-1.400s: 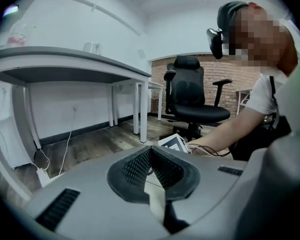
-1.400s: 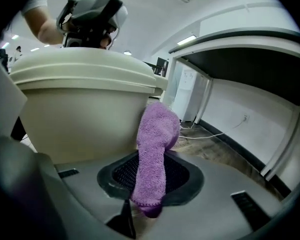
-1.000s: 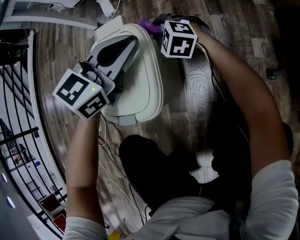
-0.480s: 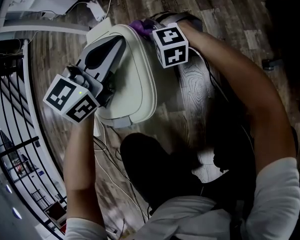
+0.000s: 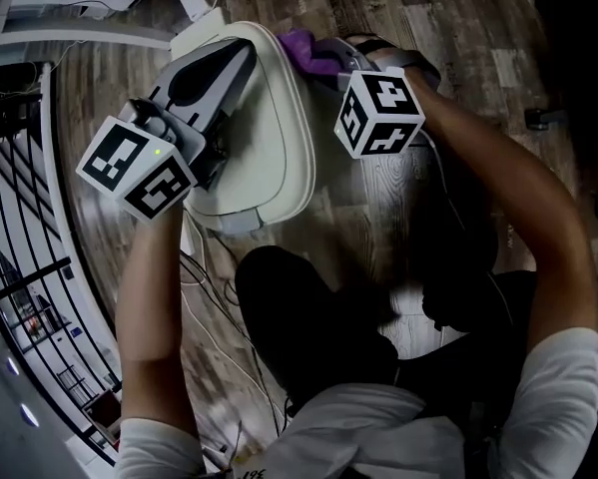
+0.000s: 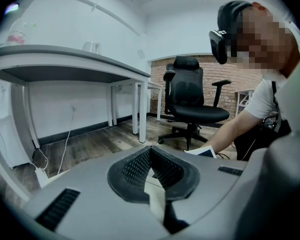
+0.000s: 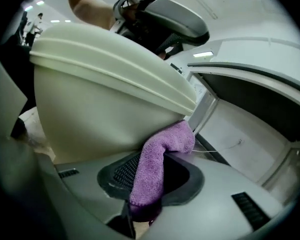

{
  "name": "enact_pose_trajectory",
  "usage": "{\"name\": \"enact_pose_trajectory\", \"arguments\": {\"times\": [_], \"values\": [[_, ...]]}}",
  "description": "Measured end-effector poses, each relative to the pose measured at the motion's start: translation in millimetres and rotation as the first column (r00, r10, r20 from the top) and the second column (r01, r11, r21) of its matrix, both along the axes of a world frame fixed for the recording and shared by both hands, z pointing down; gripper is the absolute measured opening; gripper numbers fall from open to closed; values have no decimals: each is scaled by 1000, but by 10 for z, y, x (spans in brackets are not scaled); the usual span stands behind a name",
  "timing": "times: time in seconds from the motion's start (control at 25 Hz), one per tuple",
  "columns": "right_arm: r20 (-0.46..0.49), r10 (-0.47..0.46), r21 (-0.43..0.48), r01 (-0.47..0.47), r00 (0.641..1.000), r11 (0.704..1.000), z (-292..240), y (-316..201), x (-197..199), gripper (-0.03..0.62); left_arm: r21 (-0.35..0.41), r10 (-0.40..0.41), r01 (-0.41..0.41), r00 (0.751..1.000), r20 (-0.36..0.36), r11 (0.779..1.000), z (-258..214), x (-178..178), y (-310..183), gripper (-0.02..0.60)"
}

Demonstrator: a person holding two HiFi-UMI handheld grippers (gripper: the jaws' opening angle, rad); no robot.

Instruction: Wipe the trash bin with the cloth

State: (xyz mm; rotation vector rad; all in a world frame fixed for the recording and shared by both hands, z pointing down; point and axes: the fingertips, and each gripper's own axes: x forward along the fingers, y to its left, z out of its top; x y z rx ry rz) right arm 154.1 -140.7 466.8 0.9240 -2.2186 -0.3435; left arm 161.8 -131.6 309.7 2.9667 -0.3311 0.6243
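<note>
A white trash bin (image 5: 269, 138) stands on the wood floor; in the right gripper view its side (image 7: 99, 94) fills the left. My left gripper (image 5: 241, 48) lies along the bin's lid with its jaws shut and nothing gripped; in the left gripper view (image 6: 150, 151) the pads meet. My right gripper (image 5: 323, 60) is at the bin's far right corner, shut on a purple cloth (image 5: 300, 46). The cloth (image 7: 152, 179) sticks out past the pads and presses on the bin's wall just under the lid's rim.
A black office chair (image 6: 192, 91) and a white desk (image 6: 64, 59) stand beyond the bin. A white power strip (image 5: 191, 6) and cables (image 5: 209, 297) lie on the floor. A black metal rack (image 5: 19, 228) is at the left. The person's dark trouser leg (image 5: 308, 327) is beside the bin.
My right gripper has slid with the cloth to the right along the bin's far corner, its cube now lower and further right. The left gripper stays on the lid.
</note>
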Motion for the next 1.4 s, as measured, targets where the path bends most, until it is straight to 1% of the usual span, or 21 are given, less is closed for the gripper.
{"name": "enact_pose_trajectory", "arguments": {"times": [0.08, 0.2, 0.48, 0.64, 0.84, 1.08, 1.2, 1.32, 1.4], "values": [[65, 20, -20, -19, 998, 1000, -16, 102, -27, 104, 2, 3, -3, 1000, 3, 1000, 7, -9, 7, 3], [135, 48, -36, -43, 990, 998, -43, 268, -86, 104, 2, 5, -5, 1000, 0, 1000, 6, -28, 6, 3], [260, 154, -69, -141, 953, 988, -100, 697, -176, 103, 7, 19, -19, 1000, 13, 1000, 29, -2, 24, 3], [307, 175, -63, -163, 936, 985, -107, 946, -242, 103, 29, 49, -51, 997, 55, 998, 64, 16, 57, 3], [323, 175, -58, -166, 930, 984, -114, 1176, -329, 103, 68, 92, -102, 987, 130, 993, 135, 58, 114, 3], [336, 180, -59, -170, 925, 984, -95, 1277, -366, 103, 121, 151, -187, 954, 258, 975, 262, 101, 223, 3], [331, 149, -66, -135, 932, 989, -75, 1370, -433, 103, 150, 181, -239, 929, 324, 959, 337, 105, 273, 3], [299, 69, -76, -48, 952, 996, -24, 1521, -517, 104, 186, 206, -300, 892, 402, 936, 429, 101, 328, 3], [253, -43, -117, 74, 967, 990, 46, 1713, -604, 104, 214, 217, -342, 865, 453, 915, 489, 106, 359, 3]]}}
